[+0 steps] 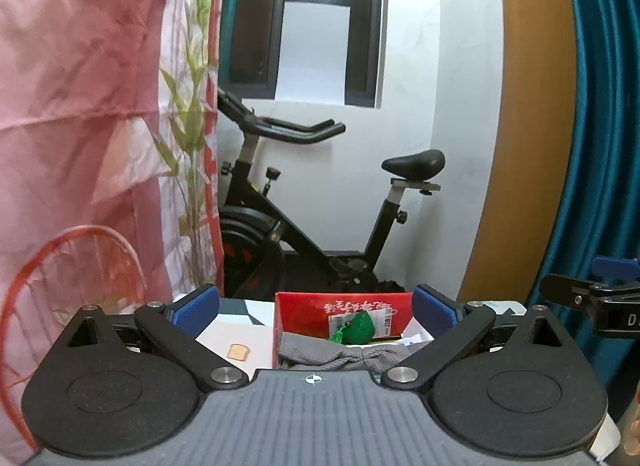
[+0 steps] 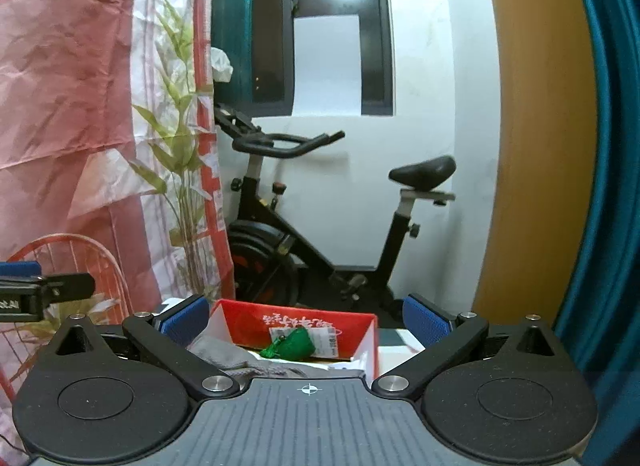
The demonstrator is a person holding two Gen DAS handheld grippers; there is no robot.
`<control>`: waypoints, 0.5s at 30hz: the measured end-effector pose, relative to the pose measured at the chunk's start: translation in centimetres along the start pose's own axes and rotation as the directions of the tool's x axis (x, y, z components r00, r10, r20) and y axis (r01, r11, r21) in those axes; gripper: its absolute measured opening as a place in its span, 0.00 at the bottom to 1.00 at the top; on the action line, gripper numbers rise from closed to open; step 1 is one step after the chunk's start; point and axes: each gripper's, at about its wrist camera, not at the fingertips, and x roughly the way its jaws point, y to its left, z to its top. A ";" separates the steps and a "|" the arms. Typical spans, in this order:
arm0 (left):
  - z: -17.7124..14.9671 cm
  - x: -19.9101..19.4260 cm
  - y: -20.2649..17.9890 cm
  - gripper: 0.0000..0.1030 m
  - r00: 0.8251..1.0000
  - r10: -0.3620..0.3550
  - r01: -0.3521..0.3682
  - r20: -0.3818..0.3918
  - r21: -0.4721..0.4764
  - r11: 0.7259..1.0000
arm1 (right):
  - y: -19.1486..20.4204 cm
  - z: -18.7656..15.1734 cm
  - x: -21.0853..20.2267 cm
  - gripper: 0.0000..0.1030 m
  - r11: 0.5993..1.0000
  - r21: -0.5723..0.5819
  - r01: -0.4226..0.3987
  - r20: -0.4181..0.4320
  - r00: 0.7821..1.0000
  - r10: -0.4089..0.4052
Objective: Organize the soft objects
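Note:
A red cardboard box (image 1: 312, 306) (image 2: 360, 324) stands open low in both wrist views. Inside it lie a grey knitted cloth (image 1: 340, 356) (image 2: 228, 354) and a small green pouch (image 1: 360, 328) (image 2: 294, 344). My left gripper (image 1: 316, 312) is open, raised above and short of the box, its blue pads wide apart with nothing between them. My right gripper (image 2: 306, 320) is also open and empty, likewise held above the box. Each gripper's tip shows at the edge of the other's view.
A black exercise bike (image 1: 304, 205) (image 2: 320, 225) stands behind the box against a white wall. A pink patterned sheet (image 1: 80, 125) hangs on the left, a teal curtain (image 1: 600, 125) on the right. A small toast-shaped piece (image 1: 239, 352) lies on a white surface.

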 end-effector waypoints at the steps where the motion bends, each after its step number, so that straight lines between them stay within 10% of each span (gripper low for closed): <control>1: -0.1 -0.9 -0.3 1.00 1.000 0.012 -0.012 0.005 0.015 1.000 | 0.3 -0.1 -0.9 1.00 1.000 -0.006 0.006 0.006 1.000 -0.006; 15: -2.3 -9.1 -1.9 1.00 0.996 0.055 -0.061 0.075 0.072 0.996 | 3.0 -2.0 -9.5 1.00 0.999 -0.013 0.045 0.065 0.997 -0.044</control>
